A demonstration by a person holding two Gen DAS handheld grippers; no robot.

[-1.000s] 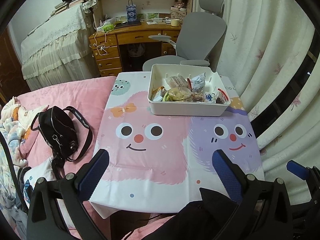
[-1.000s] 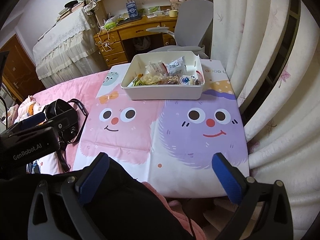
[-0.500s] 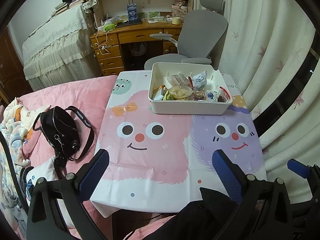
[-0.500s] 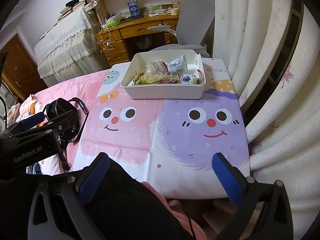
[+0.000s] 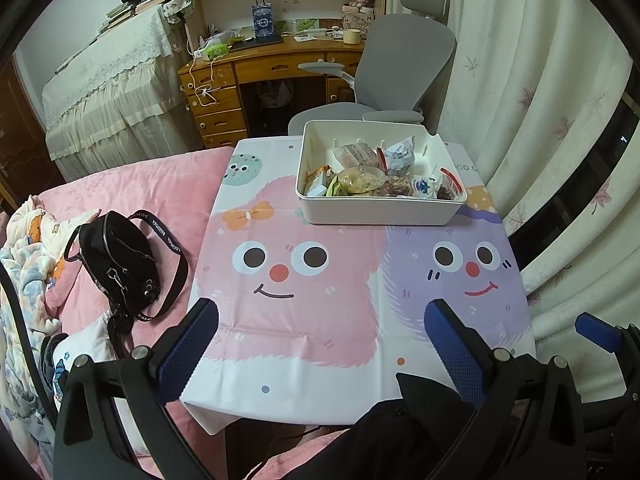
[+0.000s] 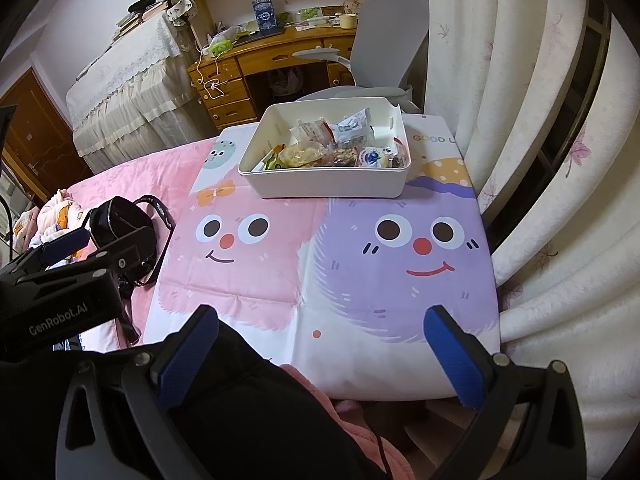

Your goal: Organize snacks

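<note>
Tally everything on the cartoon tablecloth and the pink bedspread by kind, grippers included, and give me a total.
White rectangular plastic bin holding snack packets: 1
Black zippered shoulder bag on the pink bedspread: 1
Blue-padded open grippers, left gripper and right gripper: 2
Total: 4; packets overlap too much to count.

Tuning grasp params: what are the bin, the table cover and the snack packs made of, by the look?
Bin: looks like rigid moulded plastic, matte off-white, with smooth walls and rounded corners.
Table cover: thin printed sheet, fabric or plastic film, hard to say; fold creases show and it drapes over the edge.
Snack packs: mostly thin clear or printed plastic film, crinkled and glossy with glints.
</note>
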